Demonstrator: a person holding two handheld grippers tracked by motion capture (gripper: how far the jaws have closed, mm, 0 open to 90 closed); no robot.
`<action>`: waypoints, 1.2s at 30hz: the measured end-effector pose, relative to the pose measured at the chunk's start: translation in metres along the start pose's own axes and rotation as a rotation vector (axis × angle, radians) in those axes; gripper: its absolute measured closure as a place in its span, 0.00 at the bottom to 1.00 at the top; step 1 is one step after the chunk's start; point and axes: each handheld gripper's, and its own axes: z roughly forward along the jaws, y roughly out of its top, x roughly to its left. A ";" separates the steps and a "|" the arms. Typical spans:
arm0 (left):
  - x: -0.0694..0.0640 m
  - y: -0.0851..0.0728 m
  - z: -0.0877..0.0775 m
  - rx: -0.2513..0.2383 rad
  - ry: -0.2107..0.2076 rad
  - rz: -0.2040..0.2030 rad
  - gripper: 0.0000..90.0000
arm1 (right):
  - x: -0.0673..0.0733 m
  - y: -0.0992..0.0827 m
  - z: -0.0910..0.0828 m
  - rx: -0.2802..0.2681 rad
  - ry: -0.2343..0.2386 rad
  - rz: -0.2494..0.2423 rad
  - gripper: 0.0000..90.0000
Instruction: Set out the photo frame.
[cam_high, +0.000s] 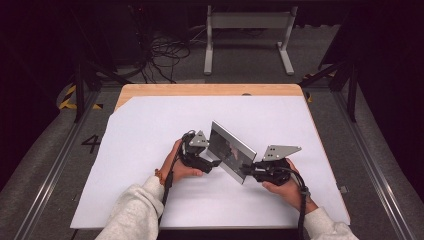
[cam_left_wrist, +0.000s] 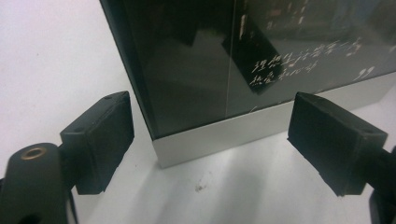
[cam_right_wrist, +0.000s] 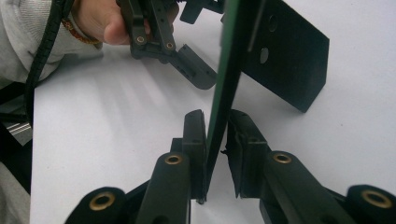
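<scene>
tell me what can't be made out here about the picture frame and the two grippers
- Picture frame, high view: its glass is too small and dim to read what it shows.
- Picture frame, left gripper view: the top is cut off by the edge, and reflections blur the pale writing.
- Right gripper, right gripper view: the frame's edge hides whether both pads press it.
- Stand at the back, right gripper view: its top is cut off.

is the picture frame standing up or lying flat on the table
Standing up. The picture frame rests on its lower edge on the white sheet, its back stand unfolded.
</scene>
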 end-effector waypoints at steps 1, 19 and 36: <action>-0.001 0.000 0.000 0.002 -0.002 0.004 0.18 | -0.001 0.000 0.000 0.000 -0.006 0.006 0.87; -0.002 0.000 -0.004 0.030 -0.048 0.042 0.35 | 0.002 -0.010 -0.007 0.010 -0.106 -0.004 0.88; -0.016 -0.010 -0.024 0.078 -0.065 0.096 0.51 | -0.007 -0.014 -0.008 0.030 -0.104 0.026 0.85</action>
